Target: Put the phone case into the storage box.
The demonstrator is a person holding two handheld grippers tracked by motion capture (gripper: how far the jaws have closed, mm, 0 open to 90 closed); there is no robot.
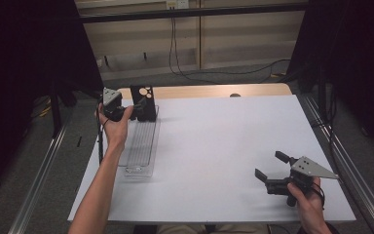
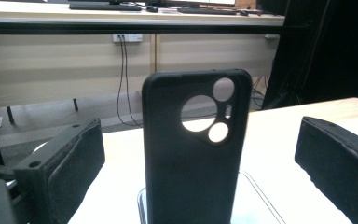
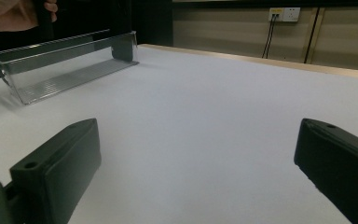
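Observation:
A black phone case (image 1: 143,100) with round camera cut-outs stands upright at the far end of a clear plastic tray (image 1: 140,146) on the table's left side. My left gripper (image 1: 137,113) is open at the case. In the left gripper view the case (image 2: 193,158) rises between the two spread jaws of my left gripper (image 2: 200,140), with a gap on each side. My right gripper (image 1: 271,165) is open near the front right of the white table, holding nothing. In the right gripper view my right gripper (image 3: 200,149) faces the tray (image 3: 60,72) across the table.
The white table top (image 1: 224,141) ends in a wooden strip (image 1: 199,91) at the far edge. Metal rails (image 1: 343,165) run along both sides. Cables (image 1: 175,48) hang down the wall behind. A hand (image 3: 9,14) shows beyond the tray in the right gripper view.

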